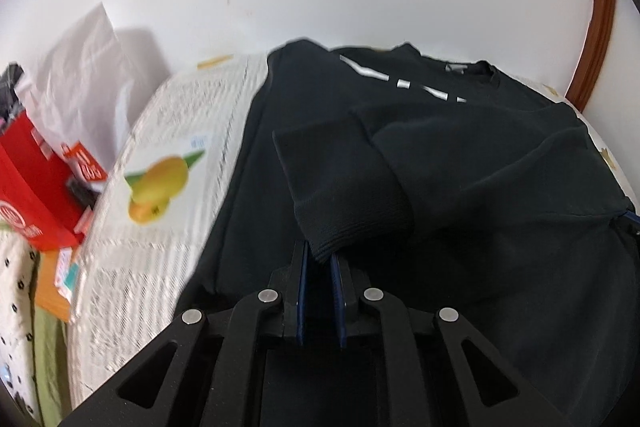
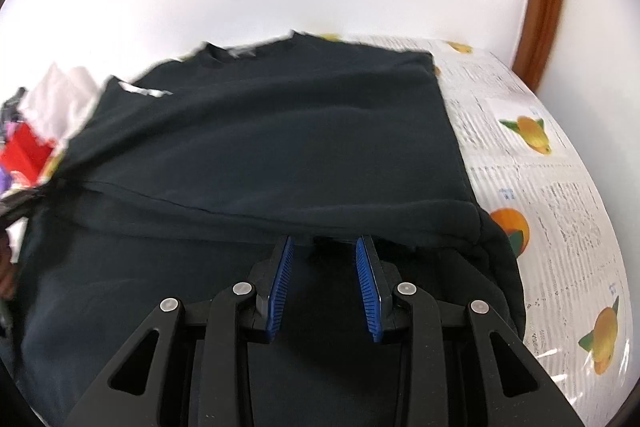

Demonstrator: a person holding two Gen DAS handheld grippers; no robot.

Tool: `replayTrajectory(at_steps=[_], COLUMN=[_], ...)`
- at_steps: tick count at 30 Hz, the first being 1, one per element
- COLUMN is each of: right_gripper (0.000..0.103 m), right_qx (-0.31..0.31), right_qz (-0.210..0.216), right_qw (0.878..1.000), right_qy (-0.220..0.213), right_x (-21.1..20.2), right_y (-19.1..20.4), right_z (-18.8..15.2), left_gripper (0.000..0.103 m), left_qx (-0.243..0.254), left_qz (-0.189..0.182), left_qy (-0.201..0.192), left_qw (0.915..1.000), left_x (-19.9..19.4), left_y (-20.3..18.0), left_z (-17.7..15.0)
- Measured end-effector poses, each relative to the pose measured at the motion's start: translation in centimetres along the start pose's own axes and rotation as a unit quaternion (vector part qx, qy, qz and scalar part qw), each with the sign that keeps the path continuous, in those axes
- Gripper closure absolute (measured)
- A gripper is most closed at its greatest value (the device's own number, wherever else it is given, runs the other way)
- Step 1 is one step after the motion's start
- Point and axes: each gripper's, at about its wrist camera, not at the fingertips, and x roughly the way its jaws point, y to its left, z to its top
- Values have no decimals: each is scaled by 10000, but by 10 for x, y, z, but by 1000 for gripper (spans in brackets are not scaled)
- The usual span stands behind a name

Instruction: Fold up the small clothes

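The left gripper [image 1: 320,259] pinches the ribbed cuff [image 1: 352,223] of a black sweatshirt [image 1: 480,187], its blue pads closed on the fabric, the sleeve lying across the body. The garment rests on a fruit-printed tablecloth [image 1: 160,187] (blurred here). A red box [image 1: 32,187] sits at left.

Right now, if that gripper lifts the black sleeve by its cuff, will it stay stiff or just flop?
Probably flop: the sleeve already bends softly across the black sweatshirt. The ribbed cuff looks thicker, so it may hold shape slightly in the left gripper. The knit looks matte, so slipping seems unlikely.
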Motion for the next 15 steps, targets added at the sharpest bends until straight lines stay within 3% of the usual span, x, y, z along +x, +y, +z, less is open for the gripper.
replayTrajectory(at_steps=[3, 6, 12, 15], right_gripper=[68, 67, 67, 67], right_qx=[-70, 22, 340, 351], right_qz=[135, 14, -397, -420], right_qw=[9994, 9992, 9986, 9985], right_qy=[-300, -404, 41, -38], right_x=[-17, -16, 24, 23], right_y=[3, -2, -23, -27], right_z=[8, 19, 19, 12], left_gripper=[89, 83, 59, 56], left_qx=[-162, -318, -393, -386], left_qz=[-164, -297, -409, -430], left_qy=[86, 67, -183, -275], left_qw=[9997, 9990, 9982, 9980], left_x=[-3, -11, -25, -20], left_y=[6, 13, 17, 14], left_z=[-3, -5, 4, 12])
